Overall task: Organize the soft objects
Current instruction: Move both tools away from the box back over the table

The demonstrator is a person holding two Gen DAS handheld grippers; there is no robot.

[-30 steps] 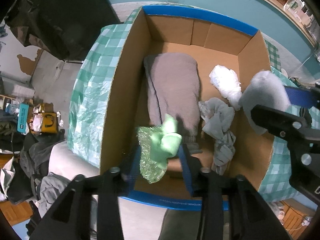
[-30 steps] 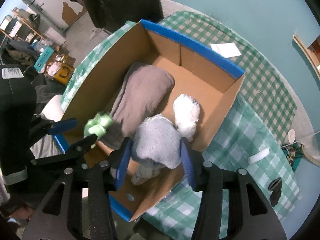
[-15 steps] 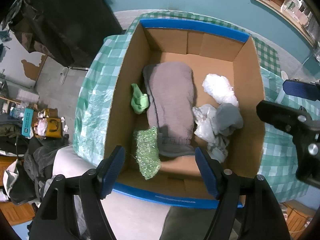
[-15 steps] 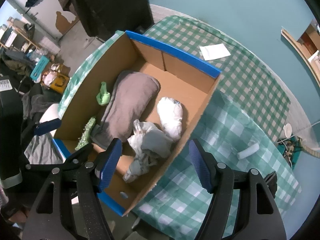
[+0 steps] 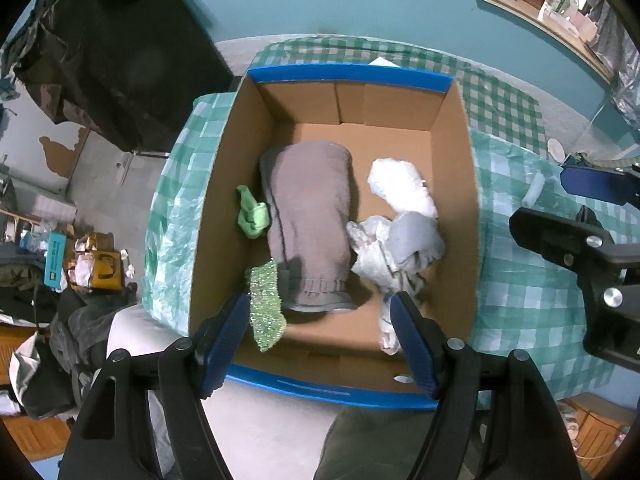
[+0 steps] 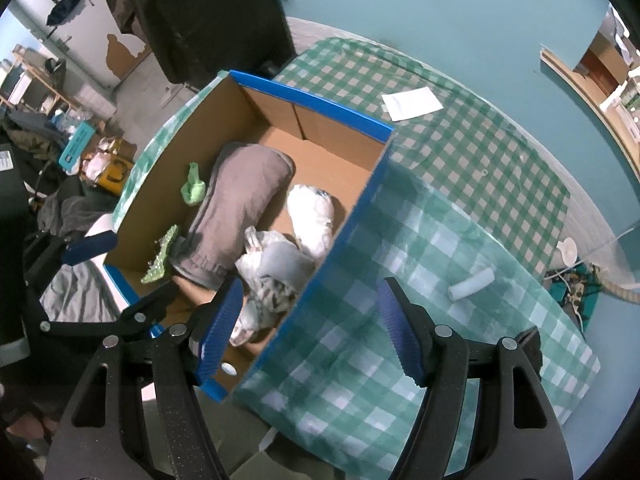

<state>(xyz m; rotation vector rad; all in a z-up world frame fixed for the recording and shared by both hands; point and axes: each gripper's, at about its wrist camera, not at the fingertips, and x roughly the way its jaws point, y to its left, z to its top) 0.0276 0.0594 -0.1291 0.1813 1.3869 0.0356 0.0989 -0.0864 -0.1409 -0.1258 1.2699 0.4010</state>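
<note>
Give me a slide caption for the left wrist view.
Open left claw above a cardboard box holding a grey towel, green cloths and white bundles.

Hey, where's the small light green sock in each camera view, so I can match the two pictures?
Left wrist: light green sock left of centre, against the brown towel's left side.
Right wrist: sock upper left, between the towel and the box wall.
Shared landmark: cardboard box's blue far rim.
</note>
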